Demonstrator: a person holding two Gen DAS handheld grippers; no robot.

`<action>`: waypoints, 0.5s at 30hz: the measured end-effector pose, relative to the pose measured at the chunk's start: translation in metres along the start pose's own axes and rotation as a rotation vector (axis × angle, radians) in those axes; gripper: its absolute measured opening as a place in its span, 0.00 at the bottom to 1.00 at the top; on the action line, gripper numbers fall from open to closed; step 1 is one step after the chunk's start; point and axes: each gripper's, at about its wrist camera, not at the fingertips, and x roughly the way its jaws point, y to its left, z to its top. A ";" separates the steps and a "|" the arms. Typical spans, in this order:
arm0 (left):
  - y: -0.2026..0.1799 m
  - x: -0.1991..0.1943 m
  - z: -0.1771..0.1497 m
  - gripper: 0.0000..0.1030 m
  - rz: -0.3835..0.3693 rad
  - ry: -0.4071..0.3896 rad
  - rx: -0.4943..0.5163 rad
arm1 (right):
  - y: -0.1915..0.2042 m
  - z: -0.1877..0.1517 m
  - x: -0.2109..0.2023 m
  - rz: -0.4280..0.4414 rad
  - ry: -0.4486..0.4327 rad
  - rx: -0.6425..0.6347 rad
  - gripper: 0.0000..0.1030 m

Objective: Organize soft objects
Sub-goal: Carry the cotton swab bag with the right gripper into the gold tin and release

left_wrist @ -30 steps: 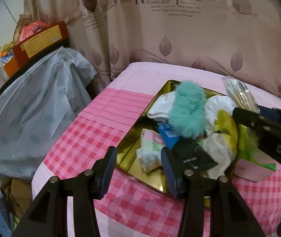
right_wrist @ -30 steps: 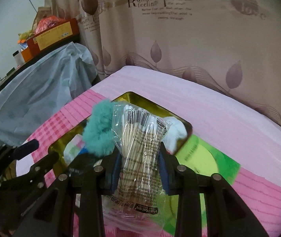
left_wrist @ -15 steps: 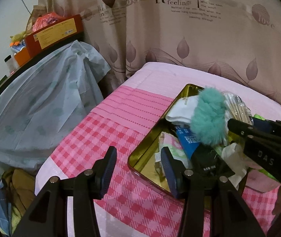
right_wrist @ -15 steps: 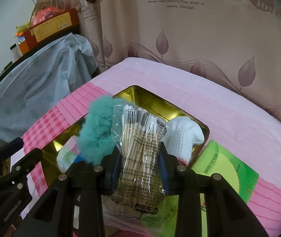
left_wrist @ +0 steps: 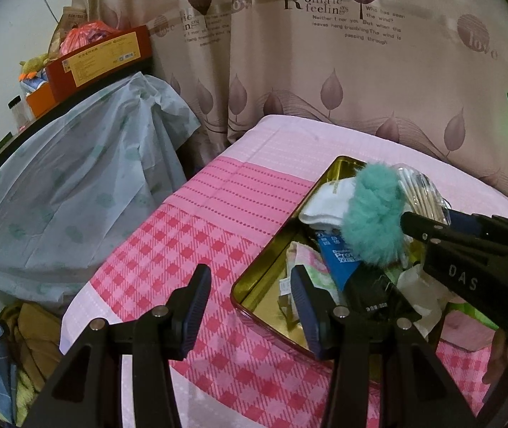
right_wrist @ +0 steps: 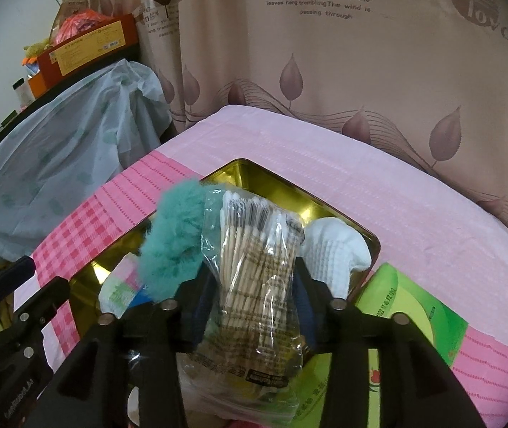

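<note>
Cotton swab bag (right_wrist: 254, 271) over the gold tin (right_wrist: 328, 210), between the right gripper (right_wrist: 254, 296) fingers as they open.

Pads now barely off the bag. Just left of it sits a teal fluffy scrunchie (right_wrist: 175, 239); right, a white sock (right_wrist: 335, 249). The left gripper (left_wrist: 250, 306) hangs open, empty, at the tin's near-left rim.

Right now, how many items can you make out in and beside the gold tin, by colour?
White: 2, a sock and a knit glove
Teal: 1, fluffy scrunchie
Blue: 1, packet
Black: 1, packet
Clear: 1, cotton swab bag
Green: 1, pack beside the tin
Total: 7
</note>
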 end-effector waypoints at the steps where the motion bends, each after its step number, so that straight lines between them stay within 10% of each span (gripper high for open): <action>1: 0.000 0.000 0.000 0.46 -0.001 -0.003 -0.003 | 0.001 0.000 -0.002 0.000 -0.005 -0.002 0.46; 15: -0.011 -0.008 0.001 0.46 -0.044 -0.027 0.035 | -0.008 -0.033 -0.061 -0.095 -0.084 0.029 0.83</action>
